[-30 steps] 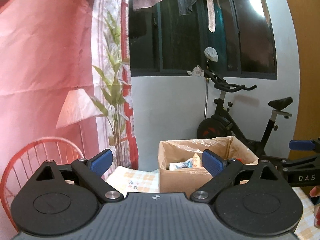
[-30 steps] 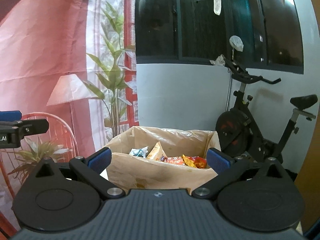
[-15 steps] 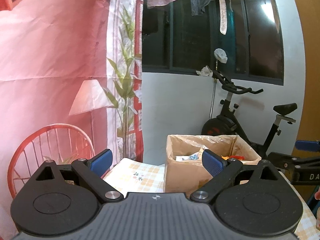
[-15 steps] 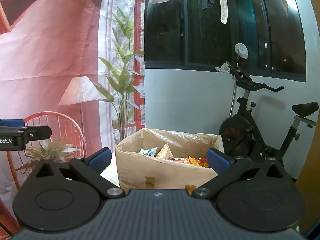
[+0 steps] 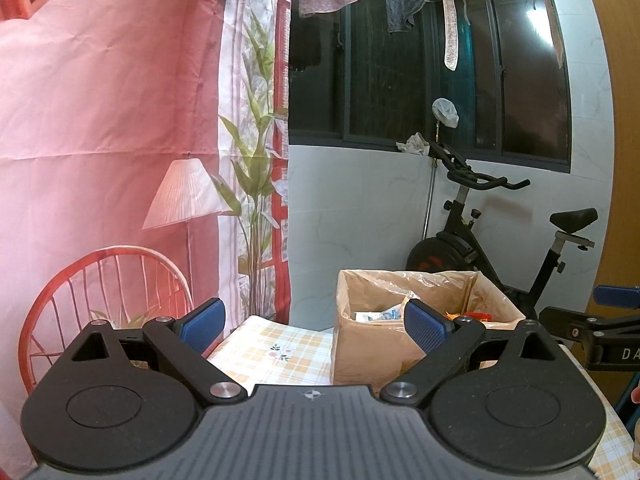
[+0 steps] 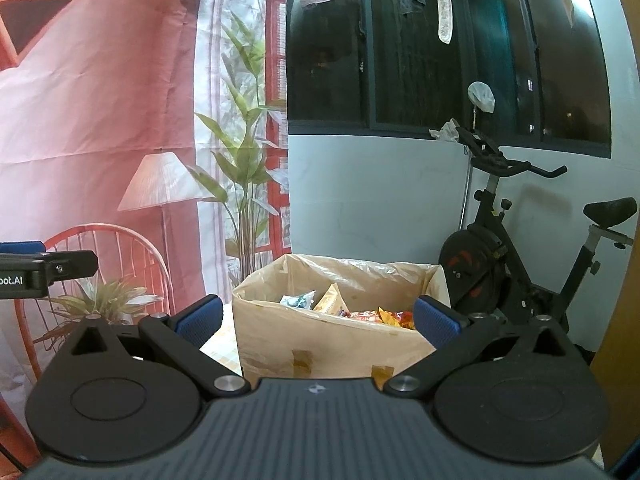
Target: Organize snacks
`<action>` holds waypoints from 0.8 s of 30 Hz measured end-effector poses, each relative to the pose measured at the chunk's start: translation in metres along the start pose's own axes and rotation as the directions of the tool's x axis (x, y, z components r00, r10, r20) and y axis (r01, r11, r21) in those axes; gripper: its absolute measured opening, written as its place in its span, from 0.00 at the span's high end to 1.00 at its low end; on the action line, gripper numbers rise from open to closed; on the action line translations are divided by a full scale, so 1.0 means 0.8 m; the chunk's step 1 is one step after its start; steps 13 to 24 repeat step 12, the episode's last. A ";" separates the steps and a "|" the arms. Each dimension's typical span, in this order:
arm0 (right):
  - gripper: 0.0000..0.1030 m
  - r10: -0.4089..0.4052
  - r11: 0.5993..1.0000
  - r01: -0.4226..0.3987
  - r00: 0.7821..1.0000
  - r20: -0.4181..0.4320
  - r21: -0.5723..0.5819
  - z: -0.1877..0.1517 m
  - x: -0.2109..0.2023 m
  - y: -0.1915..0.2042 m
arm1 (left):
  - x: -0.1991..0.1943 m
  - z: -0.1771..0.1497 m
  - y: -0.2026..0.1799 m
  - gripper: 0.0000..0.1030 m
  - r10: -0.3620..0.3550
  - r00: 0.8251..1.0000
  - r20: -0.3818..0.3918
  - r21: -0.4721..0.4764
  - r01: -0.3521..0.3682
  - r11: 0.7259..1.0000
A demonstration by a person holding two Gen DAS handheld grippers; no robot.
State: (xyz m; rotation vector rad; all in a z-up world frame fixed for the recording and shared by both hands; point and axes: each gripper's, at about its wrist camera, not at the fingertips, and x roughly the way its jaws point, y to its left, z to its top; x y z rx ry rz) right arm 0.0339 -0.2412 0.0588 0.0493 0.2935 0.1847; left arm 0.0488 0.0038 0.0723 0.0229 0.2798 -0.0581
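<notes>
Both views raised; plastic-lined cardboard box [image 6: 336,344], crinkly snack packets [image 6: 362,312].

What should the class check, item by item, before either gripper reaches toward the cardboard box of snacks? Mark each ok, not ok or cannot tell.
1. Left gripper open and holding nothing: ok.
2. Right gripper open and holding nothing: ok.
3. Cardboard box open at the top, plastic liner folded over the rim: ok.
4. Snack packets visible inside the box: ok.
5. Box resting on the checked tablecloth: ok.
6. Any snacks left outside the box to sort: cannot tell, the table near the grippers is hidden.
</notes>
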 end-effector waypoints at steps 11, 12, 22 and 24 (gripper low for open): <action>0.00 0.003 1.000 -0.003 1.000 -0.004 0.006 -0.001 0.002 -0.003 | 0.002 0.001 0.004 0.06 -0.017 1.000 -0.001 0.002 0.017 1.000; 0.00 0.003 1.000 -0.003 1.000 -0.005 0.006 -0.001 0.003 -0.003 | 0.003 0.001 0.004 0.05 -0.016 1.000 -0.003 0.002 0.016 1.000; 0.00 0.003 1.000 -0.003 1.000 -0.005 0.006 -0.001 0.003 -0.003 | 0.003 0.001 0.004 0.05 -0.016 1.000 -0.003 0.002 0.016 1.000; 0.00 0.003 1.000 -0.003 1.000 -0.005 0.006 -0.001 0.003 -0.003 | 0.003 0.001 0.004 0.05 -0.016 1.000 -0.003 0.002 0.016 1.000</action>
